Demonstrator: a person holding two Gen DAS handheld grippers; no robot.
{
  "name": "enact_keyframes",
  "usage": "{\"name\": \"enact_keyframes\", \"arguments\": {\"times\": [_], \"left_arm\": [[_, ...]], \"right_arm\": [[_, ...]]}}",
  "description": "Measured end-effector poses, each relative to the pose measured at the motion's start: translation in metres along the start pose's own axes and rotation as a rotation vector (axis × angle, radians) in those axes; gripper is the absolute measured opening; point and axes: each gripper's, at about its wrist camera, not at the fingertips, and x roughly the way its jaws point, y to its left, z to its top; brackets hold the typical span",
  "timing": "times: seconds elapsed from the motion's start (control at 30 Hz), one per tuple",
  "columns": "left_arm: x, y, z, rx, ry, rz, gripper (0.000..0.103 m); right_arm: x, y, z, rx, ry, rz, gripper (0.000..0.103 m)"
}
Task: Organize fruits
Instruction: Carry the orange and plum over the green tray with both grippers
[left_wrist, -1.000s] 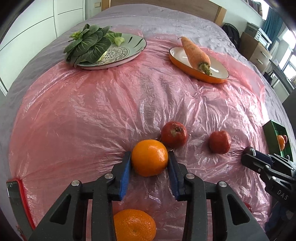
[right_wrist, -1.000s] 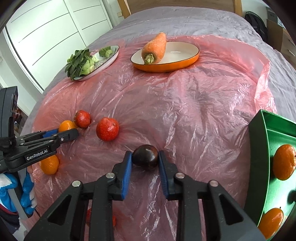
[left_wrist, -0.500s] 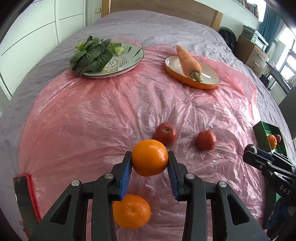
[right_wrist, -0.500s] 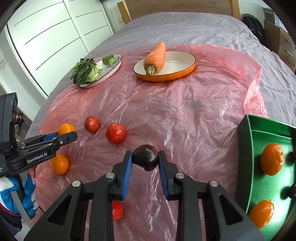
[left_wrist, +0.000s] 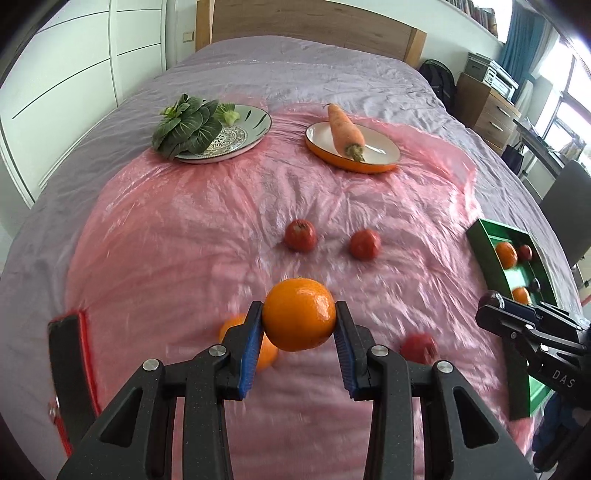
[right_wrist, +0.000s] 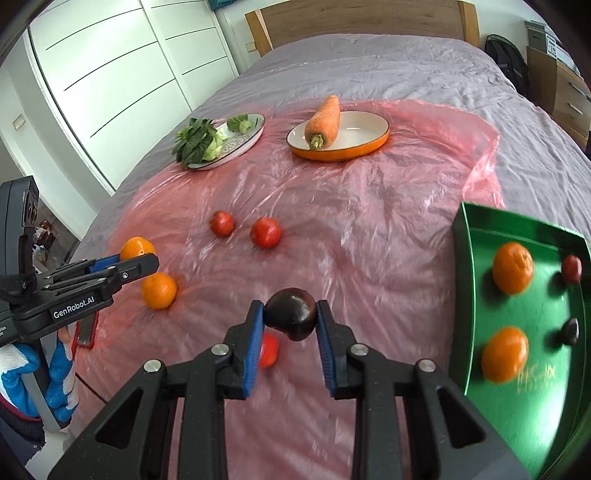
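Bed (left_wrist: 332, 74) under pink plastic sheet (left_wrist: 184, 229) ahead of both tools, we see. Green tray (right_wrist: 476, 266), right of the right hand-held gripper (right_wrist: 290, 315), carries two oranges and small dark and red fruits. Left hand-held gripper (left_wrist: 299, 320) pinches an orange (left_wrist: 299, 314), lifted off the sheet; another orange (left_wrist: 229, 328) lies just below it. Right hand-held gripper pinches a dark plum (right_wrist: 291, 314), raised, red fruit (right_wrist: 269, 349) beneath.
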Motion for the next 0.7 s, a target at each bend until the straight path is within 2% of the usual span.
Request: {"name": "enact_keyframes", "arguments": {"times": [0.7], "left_arm": [[-0.091, -0.046, -0.097, 0.078, -0.002, -0.016, 0.032]], "right_arm": [[-0.081, 0.039, -0.122, -0.048, 0.055, 0.002, 0.040]]}}
